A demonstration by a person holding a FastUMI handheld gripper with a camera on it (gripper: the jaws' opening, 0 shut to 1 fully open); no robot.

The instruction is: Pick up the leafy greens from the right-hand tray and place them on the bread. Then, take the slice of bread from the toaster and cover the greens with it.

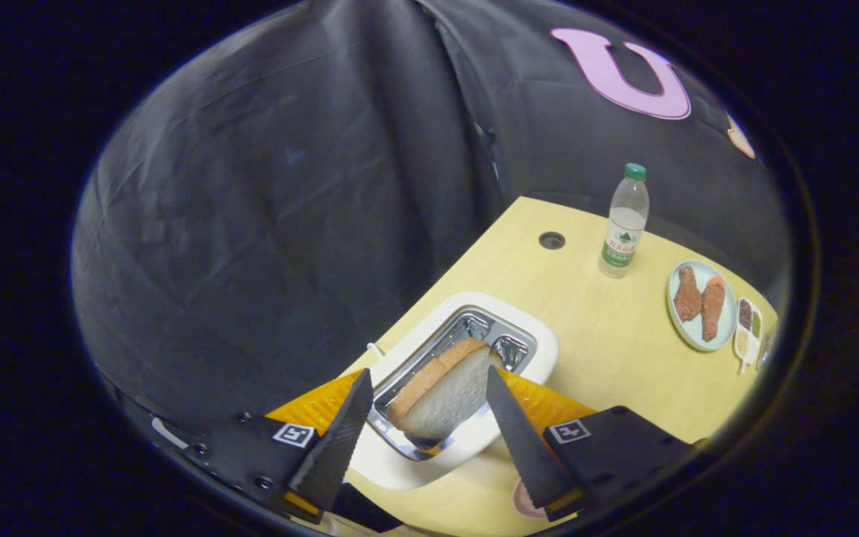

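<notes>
A white toaster [534,350] stands on the pale wooden table [608,358], near its left edge. A slice of bread [441,391] with a brown crust sticks up out of the toaster's metal slot, leaning a little. My gripper [426,375] hovers over the toaster, open, with one finger on each side of the slice. The right fingertip [496,388] is at the slice's edge, while the left fingertip [359,391] stands apart from it over the toaster's rim. Nothing is clamped between the fingers.
A water bottle [625,224] with a green cap stands beyond the toaster, next to a round cable hole [551,240]. Farther right sit a pale plate [700,328] with two brown fried pieces and a small divided dish [747,332]. The booth's dark cloth hangs close behind.
</notes>
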